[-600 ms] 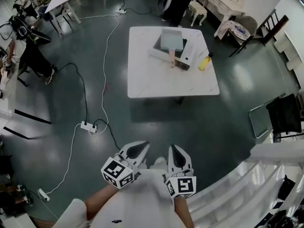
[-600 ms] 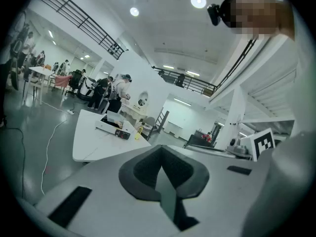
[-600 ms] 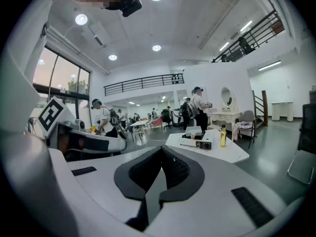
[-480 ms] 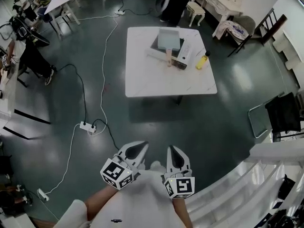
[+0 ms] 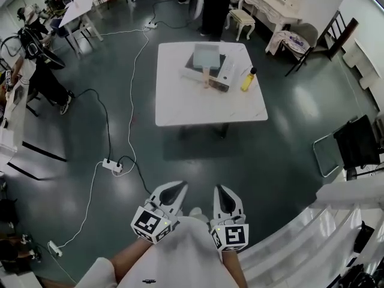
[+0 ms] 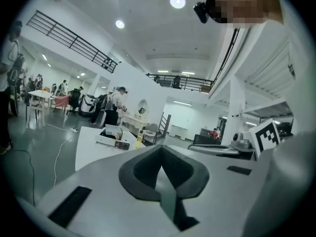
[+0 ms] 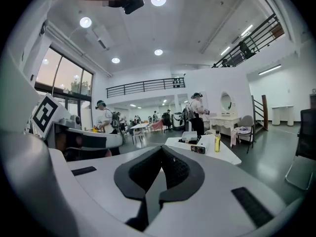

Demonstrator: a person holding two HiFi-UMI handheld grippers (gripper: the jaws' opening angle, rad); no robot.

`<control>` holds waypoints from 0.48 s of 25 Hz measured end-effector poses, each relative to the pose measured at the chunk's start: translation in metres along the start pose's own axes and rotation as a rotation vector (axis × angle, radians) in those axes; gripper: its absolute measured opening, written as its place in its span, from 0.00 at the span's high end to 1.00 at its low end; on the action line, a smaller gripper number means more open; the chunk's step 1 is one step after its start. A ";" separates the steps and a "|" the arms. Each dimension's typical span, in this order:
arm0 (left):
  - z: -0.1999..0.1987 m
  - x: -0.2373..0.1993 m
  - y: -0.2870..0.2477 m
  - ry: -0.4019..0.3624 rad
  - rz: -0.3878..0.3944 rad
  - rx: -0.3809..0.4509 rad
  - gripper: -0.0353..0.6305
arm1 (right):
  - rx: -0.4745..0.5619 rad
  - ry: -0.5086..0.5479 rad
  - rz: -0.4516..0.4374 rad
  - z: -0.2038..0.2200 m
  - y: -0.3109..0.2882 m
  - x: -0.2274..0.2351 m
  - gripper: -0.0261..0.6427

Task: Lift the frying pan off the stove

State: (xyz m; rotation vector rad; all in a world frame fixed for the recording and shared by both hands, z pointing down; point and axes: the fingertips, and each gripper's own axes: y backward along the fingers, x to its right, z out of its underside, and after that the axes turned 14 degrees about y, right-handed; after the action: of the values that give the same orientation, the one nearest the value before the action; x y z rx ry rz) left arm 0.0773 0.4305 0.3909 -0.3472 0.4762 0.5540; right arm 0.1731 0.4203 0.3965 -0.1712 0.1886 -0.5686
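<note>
Desk [image 5: 198,107]: sits slightly further left in the head view than a moment ago. My two grippers have kept their place low in the frame.

Floor [image 5: 288,137]: dark, glossy; a wide stretch of it lies between me and the desk.

Desk, cont.: white, square top, well ahead of me. It is also seen in the left gripper view [image 6: 91,142] and in the right gripper view [image 7: 224,154].

My forearms: both bare, rising from the bottom edge of the head view, held close to my body and nearly parallel.

Left gripper [image 5: 174,189]: angled slightly inward towards its partner and aimed roughly level across the room at the desk. Its fingers [image 6: 140,169] are pressed together with nothing between them.

Right gripper [image 5: 222,195]: just beside the left one, aimed the same way. Its fingers [image 7: 182,174] are also pressed together and empty.

Stove [image 5: 189,71]: a low box towards the far side of the desk.

Frying pan [image 5: 206,56]: square and pale, resting on top of the stove, with its wooden handle pointing towards me. It is well apart from both grippers.

Power strip [image 5: 112,165]: white, on the floor to the left, with cables running to it.

Bottle [image 5: 246,80]: yellow, upright on the desk, near the right side of the stove.
</note>
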 end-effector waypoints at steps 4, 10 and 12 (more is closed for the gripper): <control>0.006 0.007 -0.003 0.013 -0.020 -0.007 0.94 | 0.021 -0.021 -0.044 0.001 0.010 -0.001 0.96; 0.023 0.013 -0.001 0.046 -0.063 -0.015 0.94 | 0.045 -0.031 -0.005 0.013 0.018 0.019 0.94; 0.027 0.012 -0.004 0.059 -0.084 -0.009 0.94 | 0.040 -0.042 -0.012 0.016 0.016 0.026 0.89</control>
State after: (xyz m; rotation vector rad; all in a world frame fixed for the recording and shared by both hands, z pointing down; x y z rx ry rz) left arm 0.0979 0.4445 0.4080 -0.3914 0.5136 0.4652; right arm 0.2064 0.4215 0.4054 -0.1455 0.1355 -0.5801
